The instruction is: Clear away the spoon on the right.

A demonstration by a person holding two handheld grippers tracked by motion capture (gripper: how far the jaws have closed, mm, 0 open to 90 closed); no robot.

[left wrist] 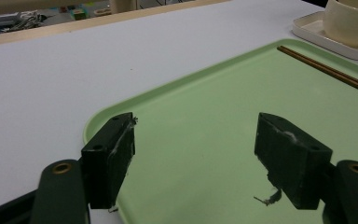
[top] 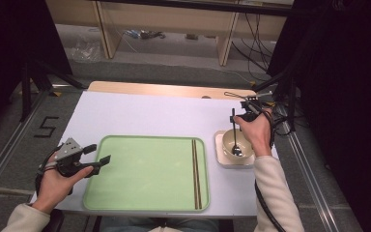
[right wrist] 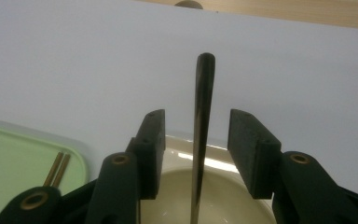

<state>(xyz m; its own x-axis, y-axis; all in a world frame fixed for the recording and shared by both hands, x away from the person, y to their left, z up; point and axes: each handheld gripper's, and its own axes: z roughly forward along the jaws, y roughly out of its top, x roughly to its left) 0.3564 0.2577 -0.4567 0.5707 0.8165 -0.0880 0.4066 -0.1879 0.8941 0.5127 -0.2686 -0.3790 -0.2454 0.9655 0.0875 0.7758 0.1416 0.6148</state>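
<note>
A dark spoon stands in a cream bowl, its handle leaning up out of it. The bowl sits on a small square plate to the right of the green tray. My right gripper is at the handle's upper part. In the right gripper view the spoon handle rises between the two jaws of the right gripper, with a gap on each side, so it is open. My left gripper hovers open and empty over the tray's left edge, seen as the left gripper above the tray.
A pair of brown chopsticks lies lengthwise along the tray's right side. The white table top stretches behind the tray, with a wooden strip at its far edge. Black frame posts stand at both sides.
</note>
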